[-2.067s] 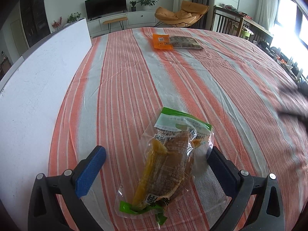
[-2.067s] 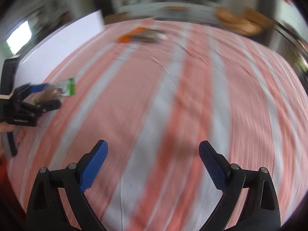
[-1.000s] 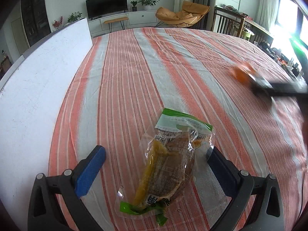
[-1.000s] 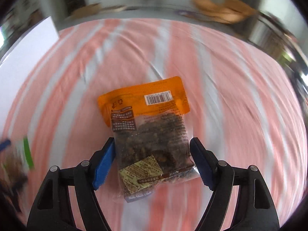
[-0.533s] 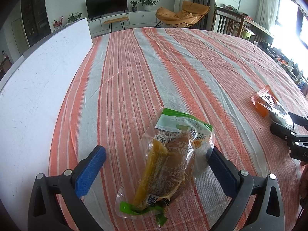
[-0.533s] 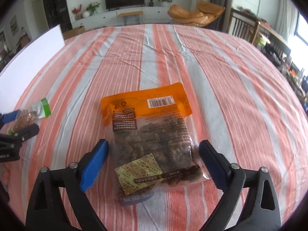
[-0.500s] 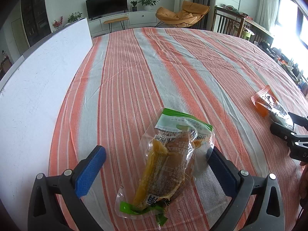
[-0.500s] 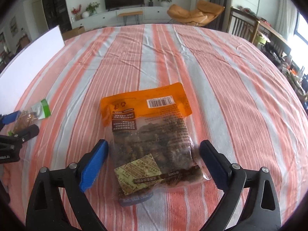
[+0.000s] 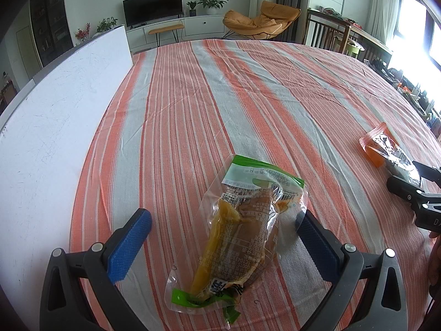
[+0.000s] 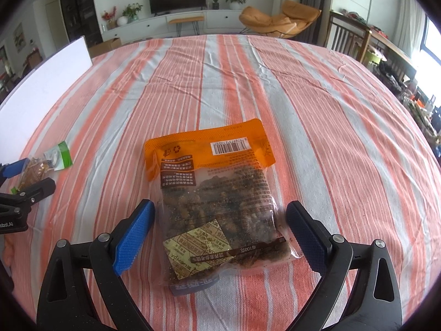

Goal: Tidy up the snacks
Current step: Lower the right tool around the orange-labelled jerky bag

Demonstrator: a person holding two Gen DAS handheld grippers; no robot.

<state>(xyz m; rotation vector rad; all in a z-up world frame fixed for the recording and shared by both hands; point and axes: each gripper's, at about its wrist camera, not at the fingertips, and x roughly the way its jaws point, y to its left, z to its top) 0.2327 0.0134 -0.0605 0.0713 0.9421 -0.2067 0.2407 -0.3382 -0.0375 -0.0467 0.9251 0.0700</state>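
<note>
Right wrist view is filled by the striped tablecloth [image 10: 317, 110], on which the orange-topped snack bag [image 10: 217, 193] is laid flat between the wide-spread pads of the right gripper [image 10: 220, 229], untouched, its long axis running away along the fingers. Well apart to its left, the green-topped pouch [image 9: 245, 223] is bracketed by the equally wide left gripper [image 9: 224, 237], the nearer tool, its length likewise pointing forward.

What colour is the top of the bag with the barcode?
Orange. The bag shows best in the right wrist view, lying on the striped cloth.
</note>
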